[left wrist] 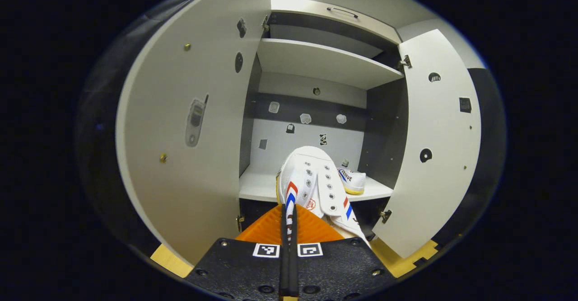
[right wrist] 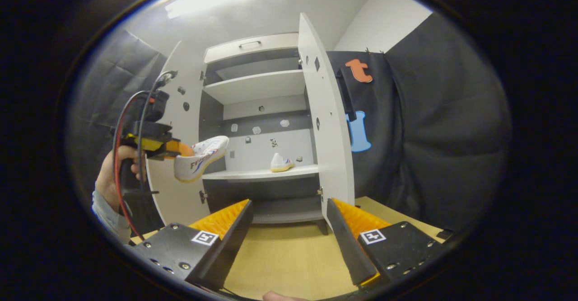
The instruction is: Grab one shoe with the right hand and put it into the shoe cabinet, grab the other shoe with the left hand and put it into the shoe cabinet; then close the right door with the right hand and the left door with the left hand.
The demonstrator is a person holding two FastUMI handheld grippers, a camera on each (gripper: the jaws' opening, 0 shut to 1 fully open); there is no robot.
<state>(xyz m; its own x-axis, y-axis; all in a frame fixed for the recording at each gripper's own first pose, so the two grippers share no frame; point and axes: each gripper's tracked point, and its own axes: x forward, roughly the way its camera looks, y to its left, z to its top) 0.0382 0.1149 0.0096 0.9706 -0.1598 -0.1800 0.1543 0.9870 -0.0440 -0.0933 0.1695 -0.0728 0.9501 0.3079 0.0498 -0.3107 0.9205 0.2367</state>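
Note:
My left gripper (left wrist: 289, 213) is shut on the side wall of a white sneaker (left wrist: 318, 181) with red and blue stripes. It holds the sneaker in the air just in front of the open shoe cabinet's lower shelf (left wrist: 259, 187). In the right gripper view that same sneaker (right wrist: 201, 158) hangs toe-first towards the shelf from the left gripper (right wrist: 174, 149), which a hand (right wrist: 110, 172) holds. The second white sneaker (left wrist: 353, 181) lies on the right part of that shelf (right wrist: 253, 173), also seen as the far sneaker (right wrist: 281, 163). My right gripper (right wrist: 289, 233) is open and empty, low over the wooden floor (right wrist: 289, 256).
Both cabinet doors stand open: the left door (left wrist: 180, 147) close on my left, the right door (left wrist: 433, 147) on the other side. From the right gripper the right door (right wrist: 325, 124) stands edge-on just ahead. An upper shelf (left wrist: 316, 61) sits above. Black cloth wall (right wrist: 429, 134) lies to the right.

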